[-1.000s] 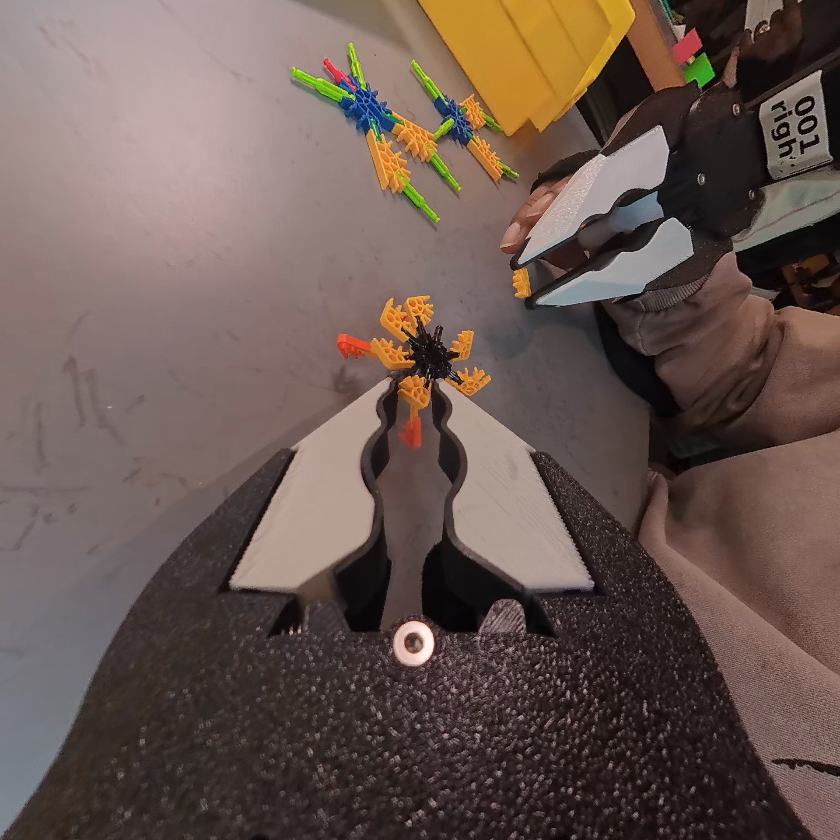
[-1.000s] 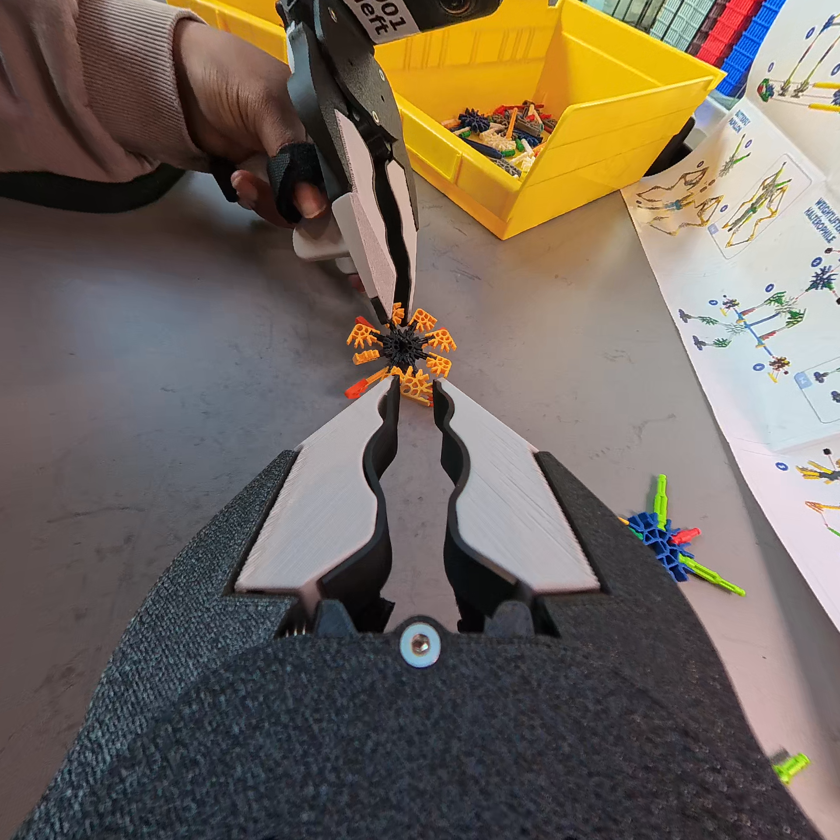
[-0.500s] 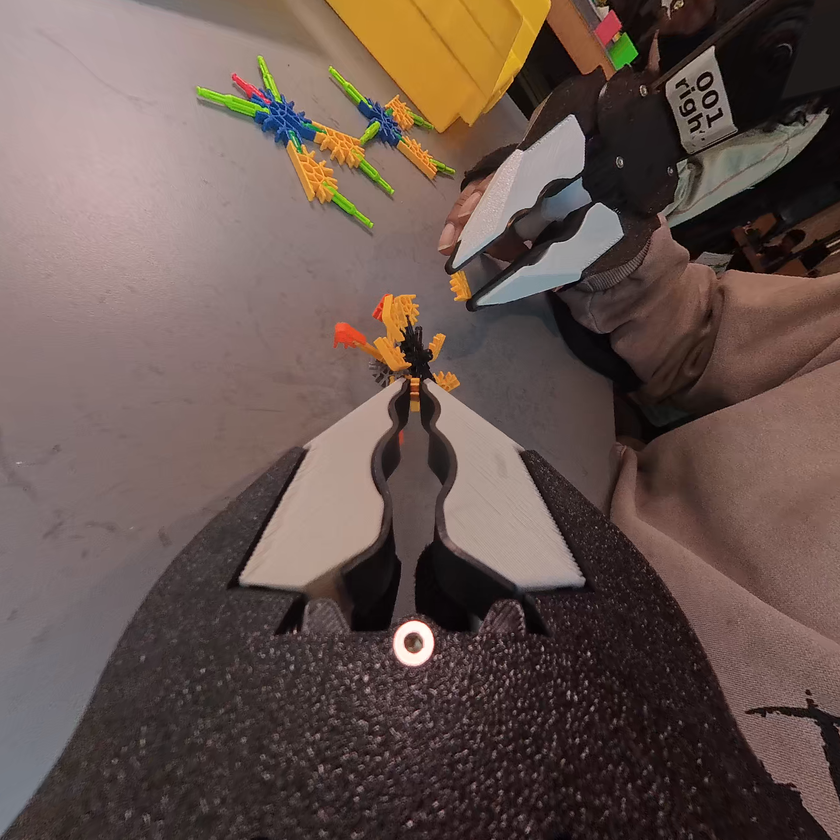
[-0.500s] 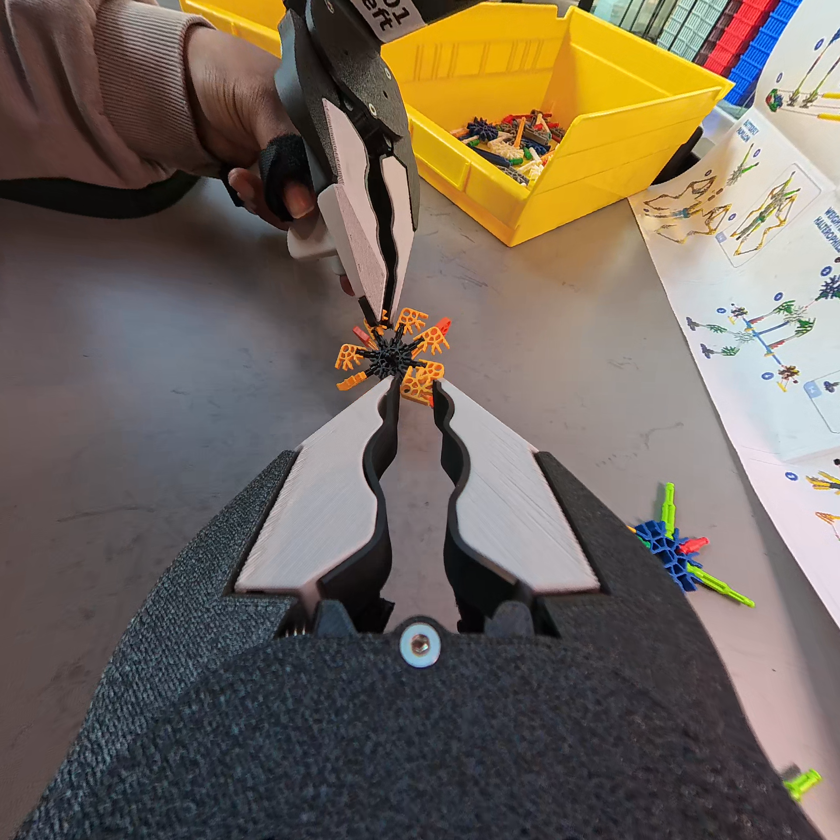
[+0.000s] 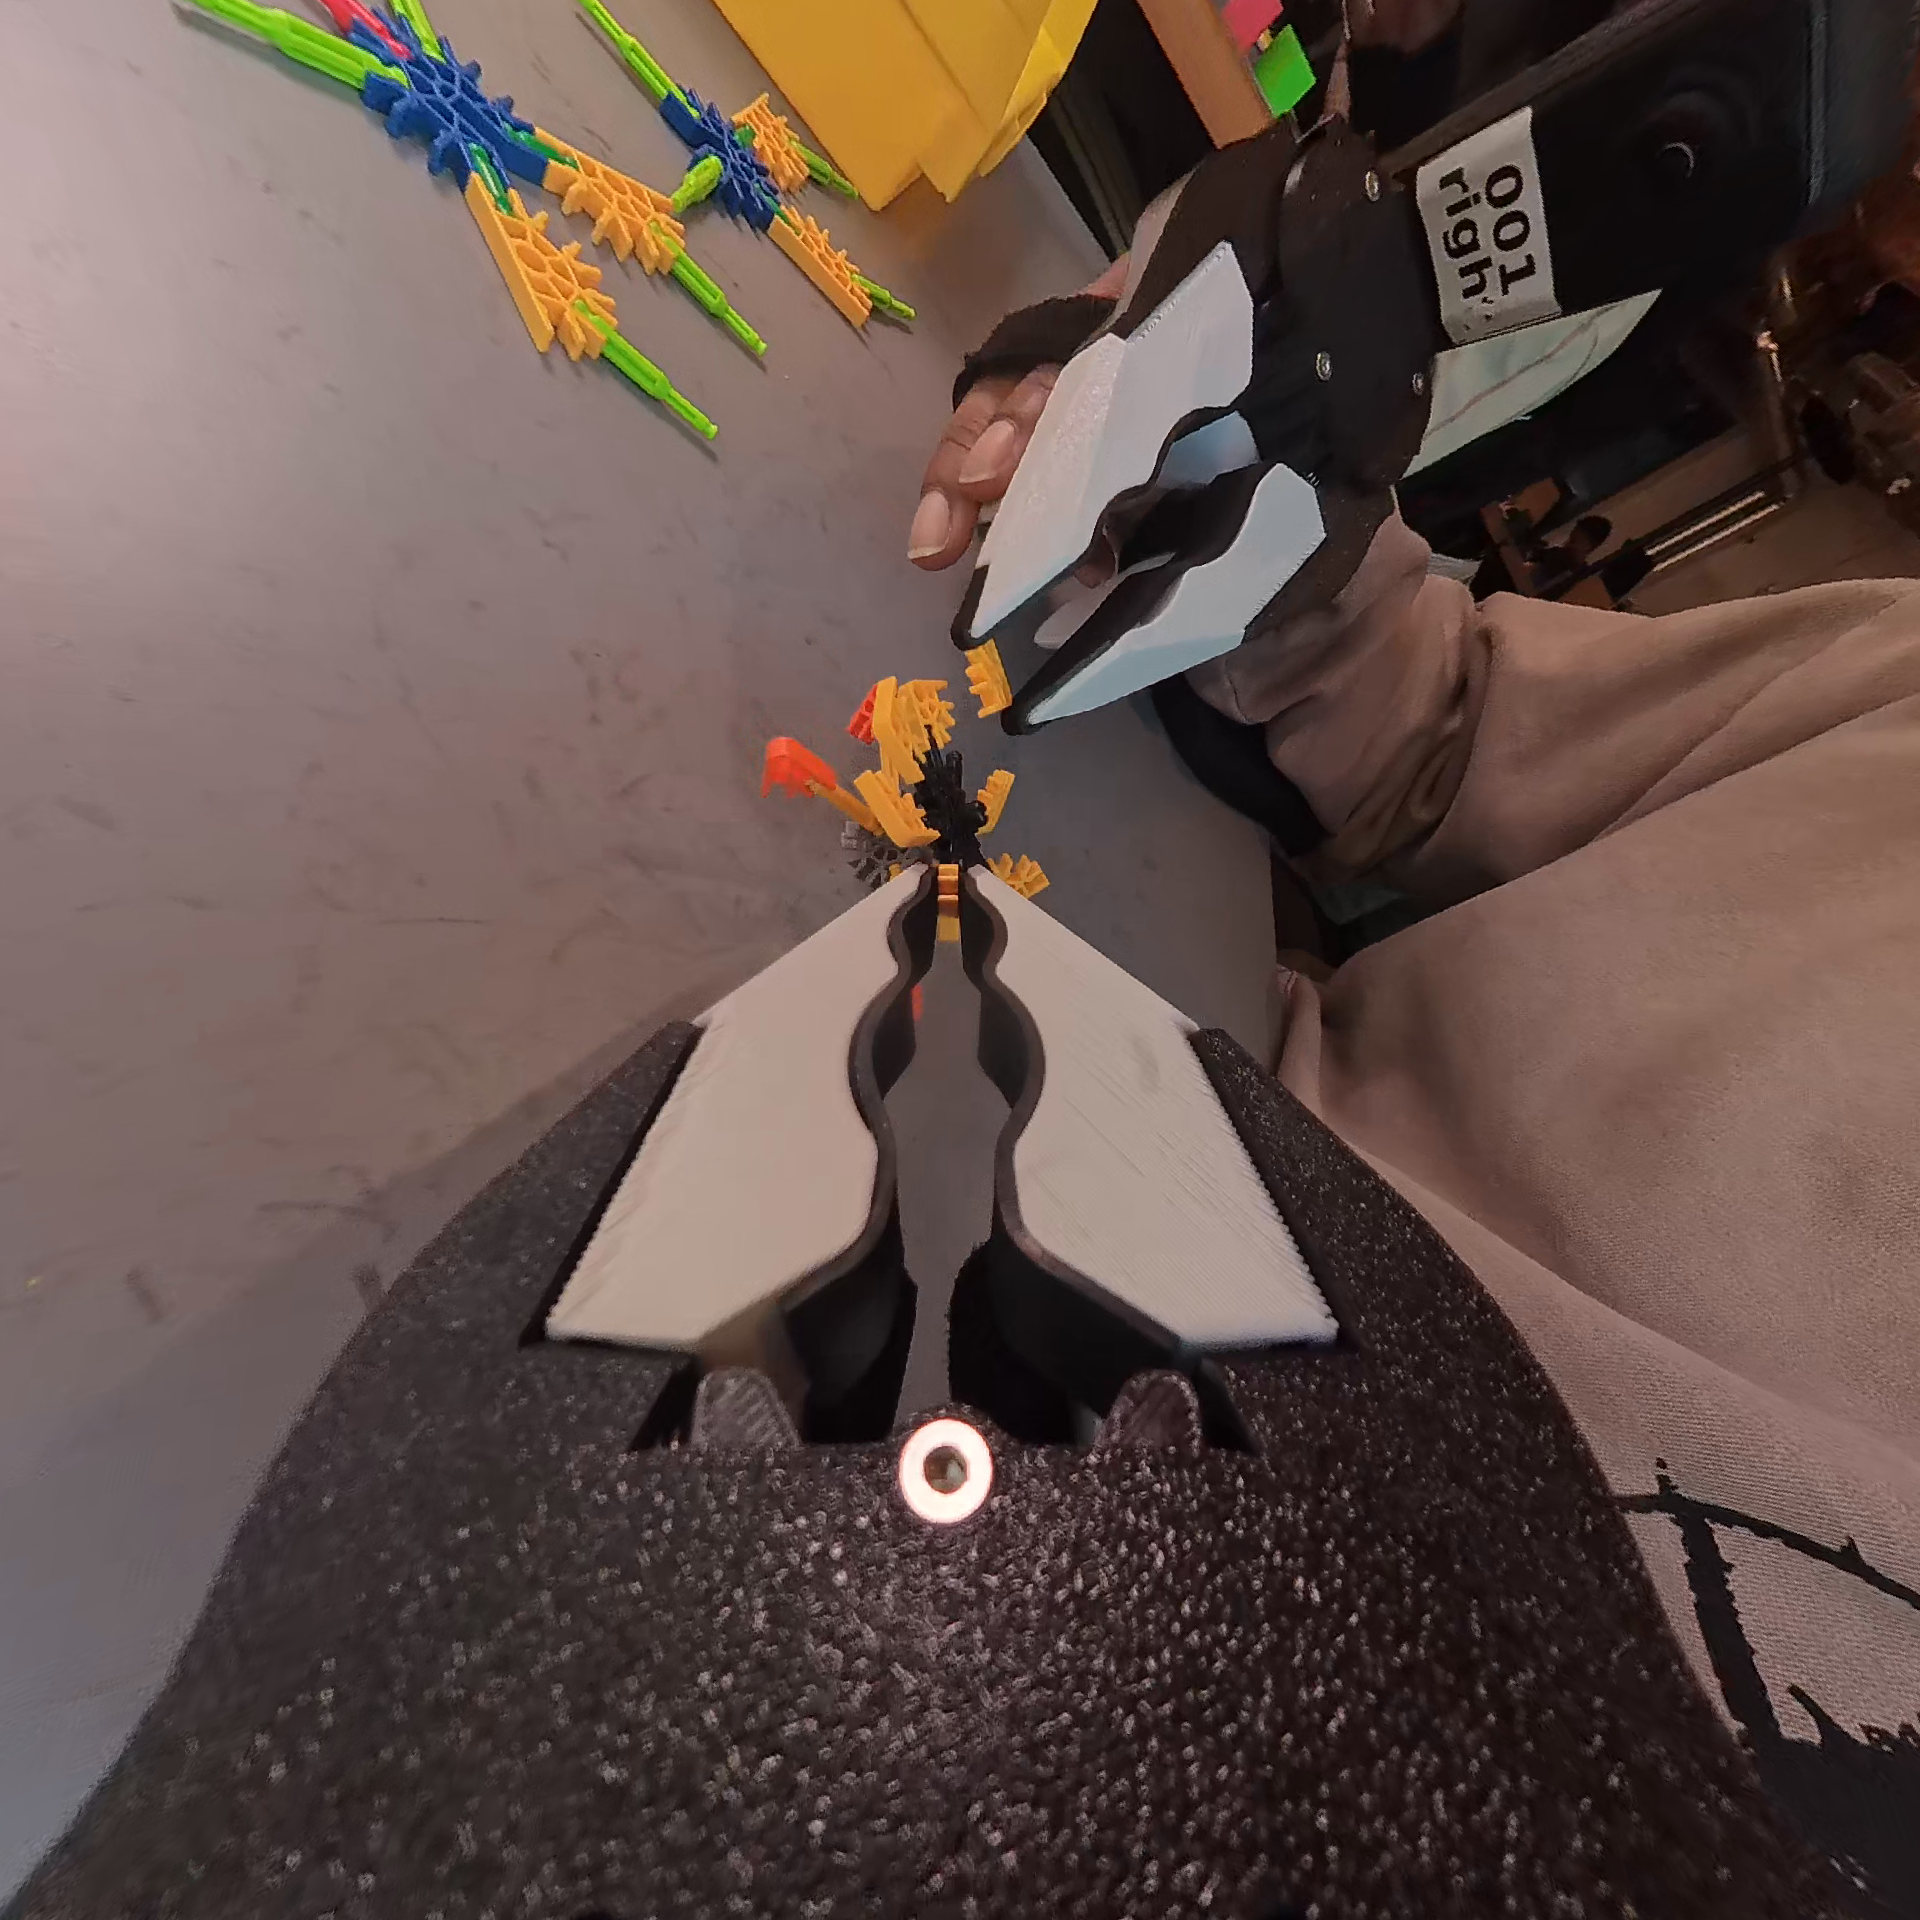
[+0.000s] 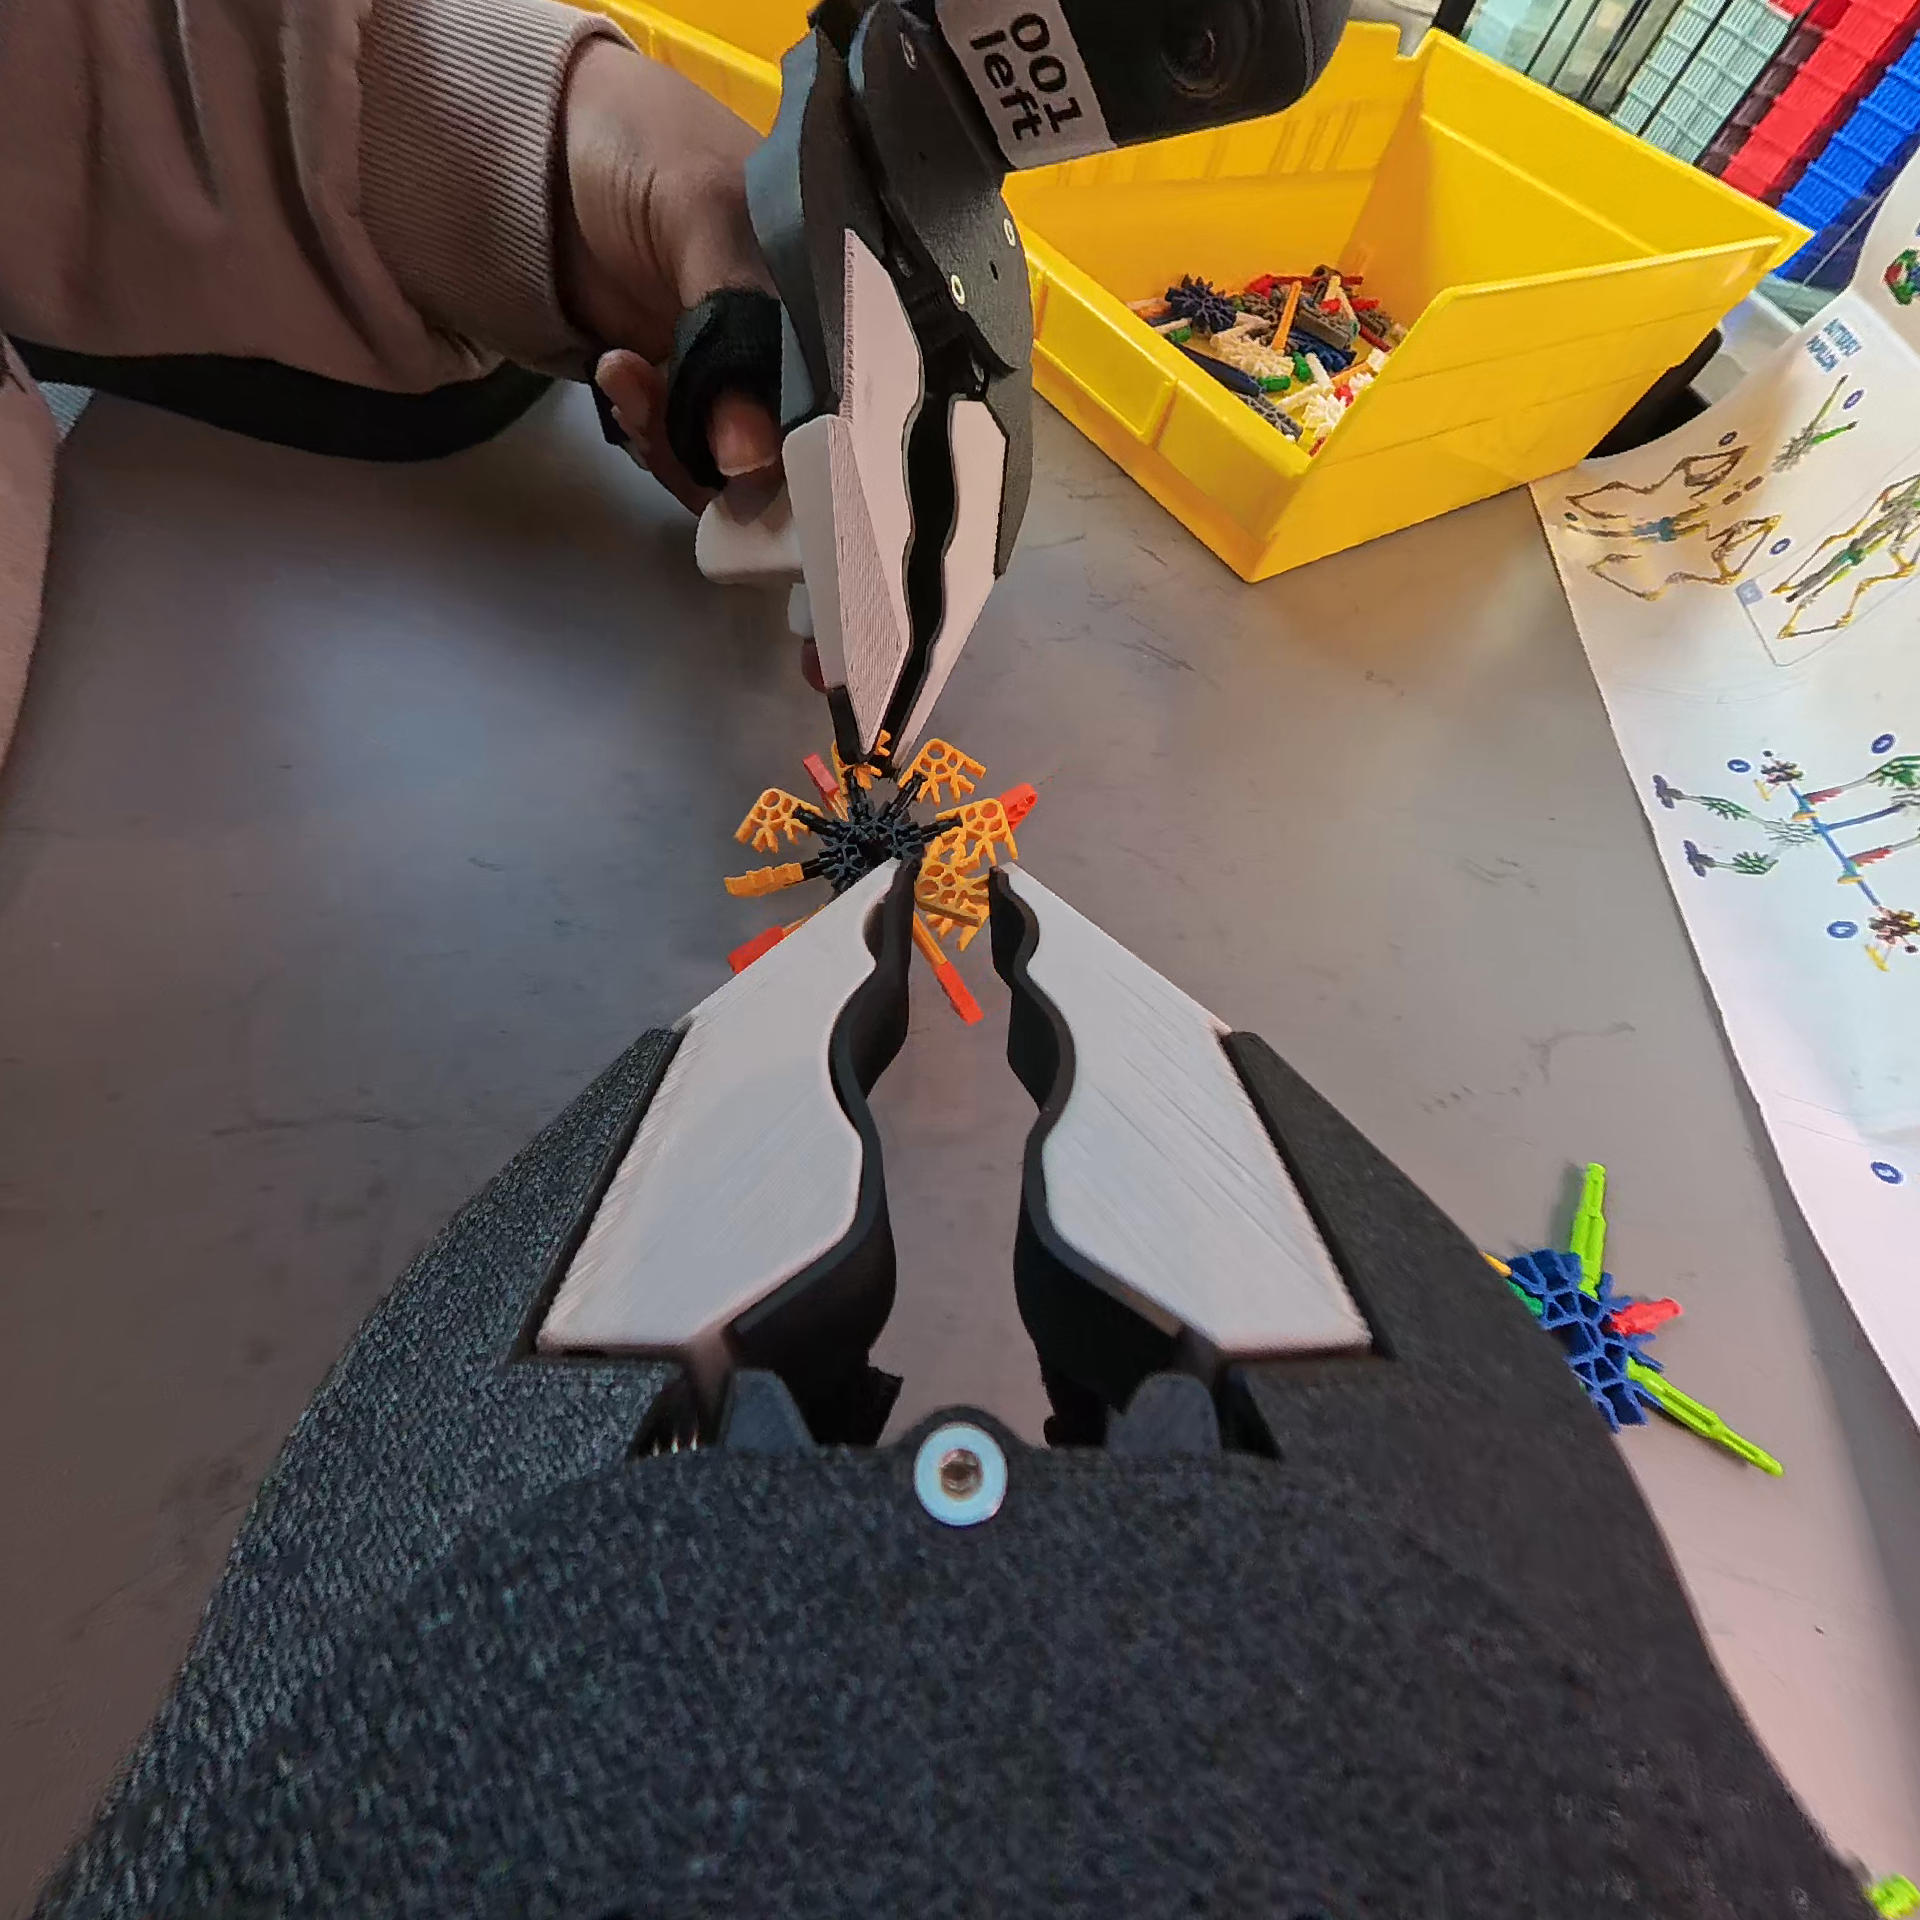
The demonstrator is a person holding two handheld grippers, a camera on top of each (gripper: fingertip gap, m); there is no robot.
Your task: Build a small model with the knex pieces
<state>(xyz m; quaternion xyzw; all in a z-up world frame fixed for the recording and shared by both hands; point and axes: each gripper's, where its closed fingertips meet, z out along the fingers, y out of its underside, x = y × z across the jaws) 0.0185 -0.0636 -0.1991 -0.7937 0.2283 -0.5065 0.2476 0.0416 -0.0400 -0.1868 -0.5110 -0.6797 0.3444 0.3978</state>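
Observation:
A star-shaped toy assembly (image 5: 940, 800), a black hub with several yellow connectors and orange rods, is held tilted just above the grey table. My left gripper (image 5: 943, 878) is shut on one of its yellow connectors. The assembly also shows in the right wrist view (image 6: 868, 826), where the left gripper (image 6: 873, 743) comes down on it from above. My right gripper (image 6: 948, 883) is shut on a separate yellow connector (image 6: 948, 904) with an orange rod behind it. In the left wrist view the right gripper (image 5: 987, 686) holds this yellow connector (image 5: 987, 677) close to the star's upper right side.
A yellow bin (image 6: 1507, 343) with several loose pieces stands at the back right. A printed instruction sheet (image 6: 1787, 727) lies on the right. Two blue-hub assemblies (image 5: 447, 94) lie far left of the bin; one (image 6: 1579, 1330) shows beside my right gripper. A person's sleeves flank both grippers. About 4 cm separates my left fingertips from my right.
My left gripper has shut on the star's yellow connector and tipped the star up on edge. My right gripper, still holding its yellow connector, has moved closer to the star.

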